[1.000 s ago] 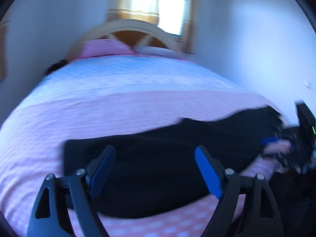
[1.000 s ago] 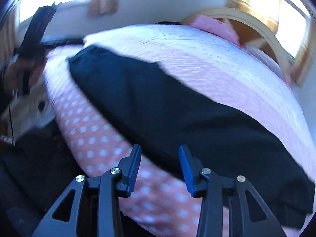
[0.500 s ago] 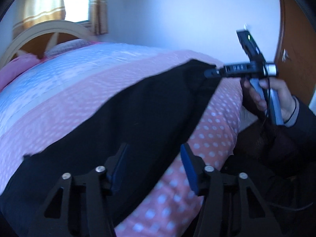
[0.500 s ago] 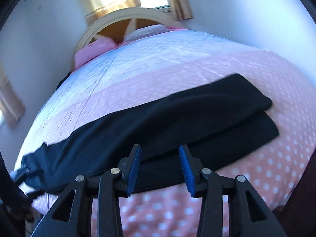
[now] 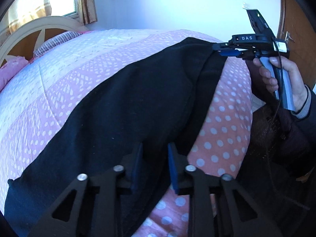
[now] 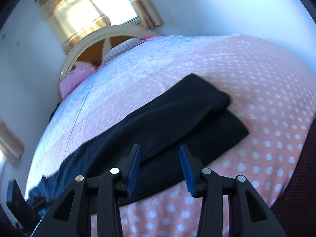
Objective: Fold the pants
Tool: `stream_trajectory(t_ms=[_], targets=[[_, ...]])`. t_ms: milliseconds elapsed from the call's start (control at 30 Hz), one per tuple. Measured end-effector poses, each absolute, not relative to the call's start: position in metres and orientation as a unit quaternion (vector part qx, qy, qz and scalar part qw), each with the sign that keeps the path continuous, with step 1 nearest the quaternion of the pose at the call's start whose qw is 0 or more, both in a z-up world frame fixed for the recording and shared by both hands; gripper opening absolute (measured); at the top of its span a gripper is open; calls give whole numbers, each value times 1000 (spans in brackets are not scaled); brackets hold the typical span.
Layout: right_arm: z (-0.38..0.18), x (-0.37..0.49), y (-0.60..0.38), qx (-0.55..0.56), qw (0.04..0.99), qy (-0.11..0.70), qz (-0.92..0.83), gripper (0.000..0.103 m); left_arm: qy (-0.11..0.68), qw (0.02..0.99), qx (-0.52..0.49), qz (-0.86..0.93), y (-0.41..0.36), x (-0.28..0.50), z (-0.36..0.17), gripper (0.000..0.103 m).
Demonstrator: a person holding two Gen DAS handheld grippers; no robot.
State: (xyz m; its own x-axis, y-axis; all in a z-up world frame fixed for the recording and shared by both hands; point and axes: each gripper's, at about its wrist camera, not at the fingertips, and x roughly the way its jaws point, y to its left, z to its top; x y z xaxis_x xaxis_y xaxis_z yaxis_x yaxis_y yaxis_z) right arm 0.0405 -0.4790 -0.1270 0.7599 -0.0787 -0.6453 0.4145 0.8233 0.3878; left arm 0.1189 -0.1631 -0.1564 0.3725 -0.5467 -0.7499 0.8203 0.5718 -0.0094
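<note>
Dark pants point(image 5: 128, 108) lie stretched along the near edge of a pink dotted bed, folded lengthwise with one leg on the other point(image 6: 177, 122). My left gripper point(image 5: 154, 164) has its blue pads drawn close with the black cloth filling the narrow gap, near one end of the pants. My right gripper point(image 6: 161, 164) is partly open over the other end, its fingers apart above the lower layer. The left wrist view shows that right gripper point(image 5: 223, 49) from the side, its tips touching the far corner of the pants, held by a hand point(image 5: 286, 79).
The quilt point(image 5: 223, 138) is pink with white dots near me and pale blue farther back. A curved cream headboard point(image 5: 23, 31) and pink pillows point(image 5: 11, 69) stand at the far end under a curtained window. A wooden door point(image 5: 296, 29) and the person's dark clothing point(image 5: 286, 148) are on the right.
My left gripper swung toward the pants' near edge and narrowed from wide open onto the cloth. The right gripper swung round over the other end, with its gap unchanged.
</note>
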Motion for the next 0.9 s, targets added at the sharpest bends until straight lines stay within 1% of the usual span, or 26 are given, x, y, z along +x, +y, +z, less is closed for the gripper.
stream_trajectory(t_ms=[33,100,233,367,400,433,467,500,533,567,633,767,833,900], targets=[[-127,39,-487,277,896,315,-145,43,369,806,184,-424,-161,119,-156,16],[-127,37,-500,296,890,309,-158,43,375,806,173,-425,-157,119,-154,12],[-125,43,-523,316,883,302,-169,43,375,807,154,-430,-153,128,-148,12],[-129,54,-539,325,876,305,-184,43,373,804,175,-429,-159,124,-153,12],[-132,57,-545,330,873,305,-190,43,372,805,177,-427,-163,124,-154,11],[-135,60,-550,338,869,305,-196,43,369,807,180,-425,-165,123,-154,7],[-138,62,-554,340,867,307,-196,43,367,808,181,-424,-165,123,-153,6],[-140,65,-557,342,867,307,-191,39,362,810,181,-424,-164,122,-150,4],[-142,67,-560,345,867,306,-189,14,356,813,180,-423,-164,122,-148,4],[-143,68,-564,349,865,307,-190,7,351,817,176,-423,-161,122,-144,4],[-139,63,-567,363,865,296,-179,7,340,823,158,-427,-153,122,-131,4],[-114,45,-553,331,887,276,-168,6,325,827,141,-437,-138,118,-116,3],[-110,33,-550,317,890,279,-173,6,327,823,143,-443,-136,115,-119,3],[-121,30,-555,315,882,299,-180,7,337,814,154,-448,-140,111,-133,3]])
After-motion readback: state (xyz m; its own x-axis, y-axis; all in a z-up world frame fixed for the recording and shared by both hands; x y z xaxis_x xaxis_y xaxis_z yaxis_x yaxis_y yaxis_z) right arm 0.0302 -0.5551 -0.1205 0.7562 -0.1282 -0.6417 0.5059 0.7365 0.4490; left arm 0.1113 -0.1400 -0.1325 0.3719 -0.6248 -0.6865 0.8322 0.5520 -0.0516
